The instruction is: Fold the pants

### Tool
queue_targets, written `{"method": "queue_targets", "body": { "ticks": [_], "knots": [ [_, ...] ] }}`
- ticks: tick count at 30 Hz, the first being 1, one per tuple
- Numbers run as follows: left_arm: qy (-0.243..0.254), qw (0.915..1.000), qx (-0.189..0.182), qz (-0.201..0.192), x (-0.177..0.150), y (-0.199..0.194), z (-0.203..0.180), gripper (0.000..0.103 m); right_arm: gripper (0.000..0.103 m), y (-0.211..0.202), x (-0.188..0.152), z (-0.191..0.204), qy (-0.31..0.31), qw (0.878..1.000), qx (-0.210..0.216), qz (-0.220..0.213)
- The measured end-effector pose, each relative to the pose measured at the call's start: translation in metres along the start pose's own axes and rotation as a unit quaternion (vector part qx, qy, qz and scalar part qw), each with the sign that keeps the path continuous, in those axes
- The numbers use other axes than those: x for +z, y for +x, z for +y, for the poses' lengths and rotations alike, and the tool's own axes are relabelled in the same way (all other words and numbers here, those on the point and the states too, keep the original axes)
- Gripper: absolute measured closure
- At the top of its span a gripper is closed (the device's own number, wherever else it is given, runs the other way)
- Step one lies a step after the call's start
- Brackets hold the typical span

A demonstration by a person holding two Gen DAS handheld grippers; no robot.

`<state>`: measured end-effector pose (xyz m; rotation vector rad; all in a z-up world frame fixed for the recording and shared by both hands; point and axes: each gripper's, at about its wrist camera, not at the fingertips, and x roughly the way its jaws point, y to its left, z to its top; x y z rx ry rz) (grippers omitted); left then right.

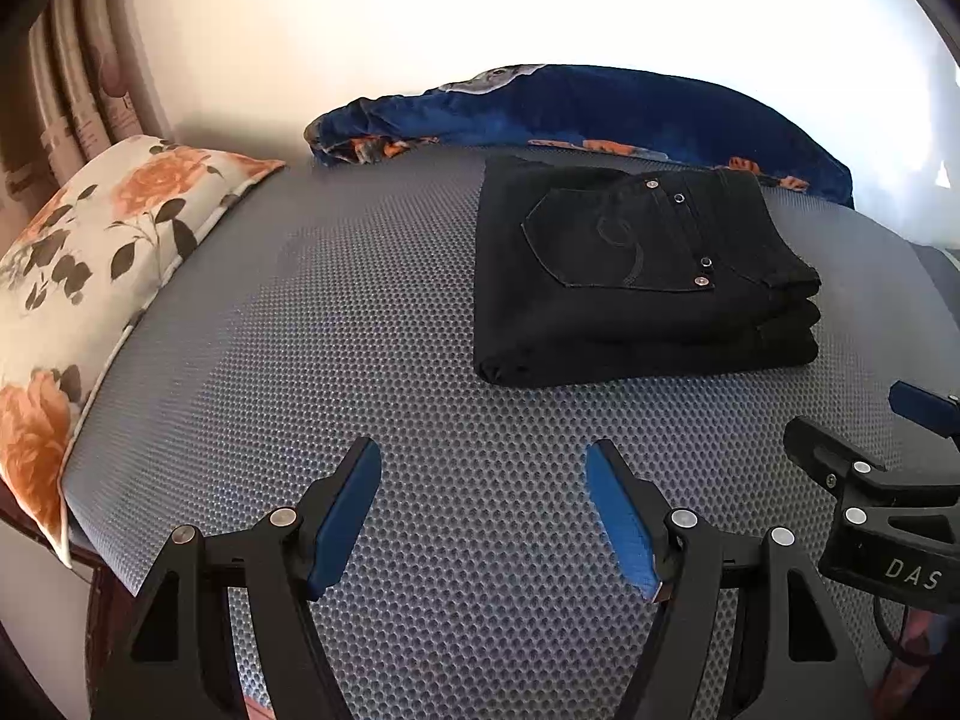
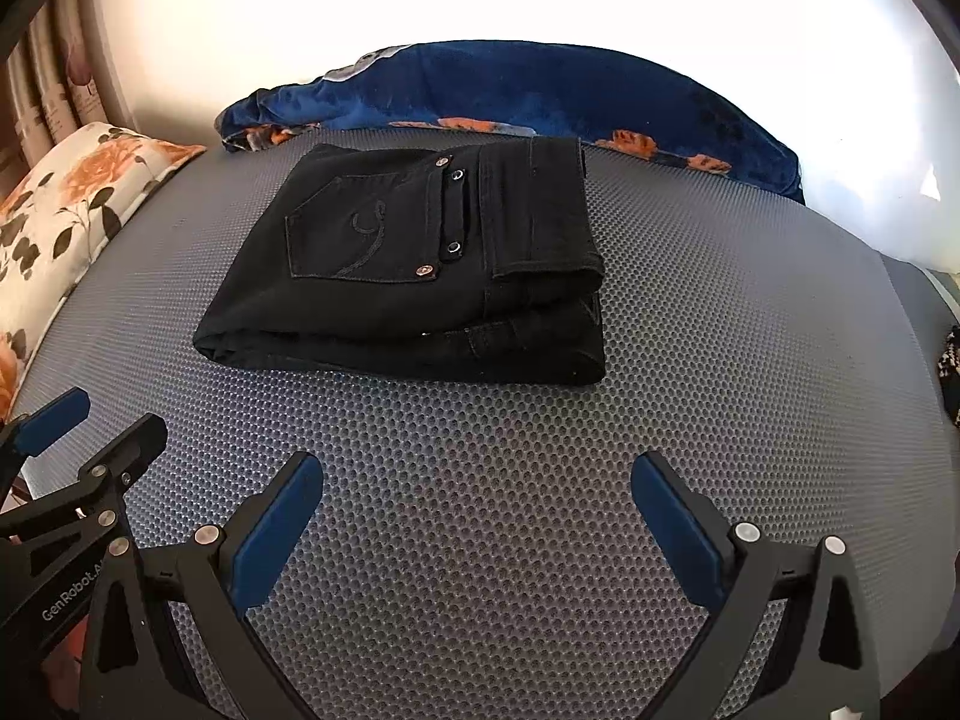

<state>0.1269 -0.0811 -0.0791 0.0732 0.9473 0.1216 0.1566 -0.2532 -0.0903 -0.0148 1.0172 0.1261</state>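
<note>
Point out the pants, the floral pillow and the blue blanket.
pants (image 2: pixel 384 276), right wrist view, on the back pocket.
floral pillow (image 1: pixel 102 240), left wrist view, on its top face.
blue blanket (image 2: pixel 540 90), right wrist view, on its blue middle.

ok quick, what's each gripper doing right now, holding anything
Left gripper: open, holding nothing, above the grey mat.
Right gripper: open, holding nothing; the folded black pants lie untouched ahead.

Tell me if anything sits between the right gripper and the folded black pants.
Nothing visible does. Only bare grey mat lies between the open right gripper and the pants; the left gripper is off to its side.
</note>
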Motion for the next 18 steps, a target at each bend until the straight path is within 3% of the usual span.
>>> {"method": "queue_targets", "body": {
  "ticks": [18],
  "knots": [
    [0.002,1.0,-0.008,0.0,0.0002,-0.0011,-0.0019,0.032,0.001,0.0005,0.0003,-0.0009,0.001,1.0,-0.001,0.001]
  ]
}}
